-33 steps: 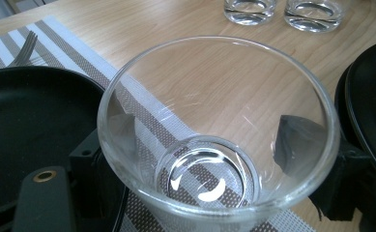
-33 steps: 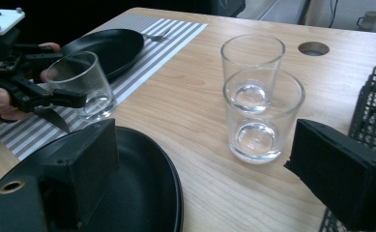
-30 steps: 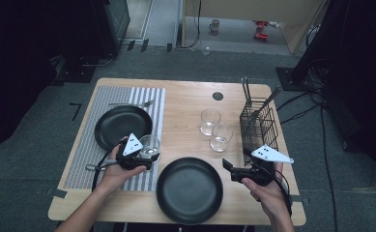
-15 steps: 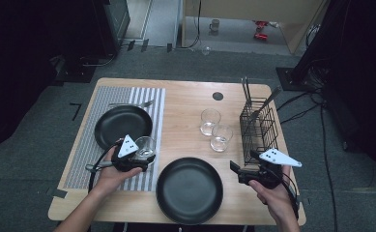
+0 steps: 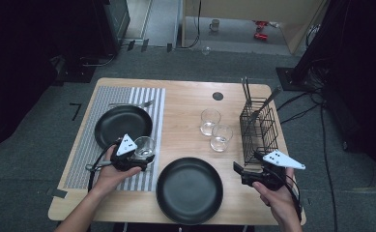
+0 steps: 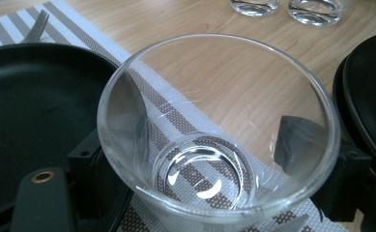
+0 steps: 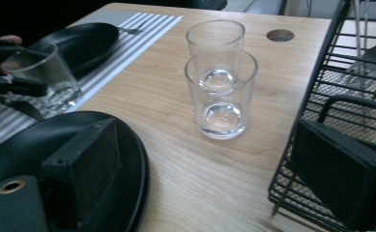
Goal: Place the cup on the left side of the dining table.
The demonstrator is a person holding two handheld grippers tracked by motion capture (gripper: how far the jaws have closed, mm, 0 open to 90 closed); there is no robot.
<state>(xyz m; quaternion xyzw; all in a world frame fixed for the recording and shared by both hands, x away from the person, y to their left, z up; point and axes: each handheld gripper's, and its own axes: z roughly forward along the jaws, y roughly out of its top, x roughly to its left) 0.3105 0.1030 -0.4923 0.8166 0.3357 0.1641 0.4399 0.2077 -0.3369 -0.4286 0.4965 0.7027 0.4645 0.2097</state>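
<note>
Left gripper (image 5: 139, 157) has its jaws clasped around a clear glass (image 6: 214, 140), one jaw on either side of its wall. The glass stands upright on the striped mat (image 5: 86, 145) toward the desk's (image 5: 185, 104) front left corner, just beside a black plate (image 5: 120, 125) that lies on the same mat. A fork (image 5: 132, 103) lies on the mat behind that plate. Right gripper (image 5: 238, 170) hovers at the front right with jaws released and nothing between them, one over the rim of a second black plate (image 5: 189, 189), the other by the wire rack (image 5: 258, 128). Two more glasses (image 7: 219, 92) stand touching near the desk's middle.
</note>
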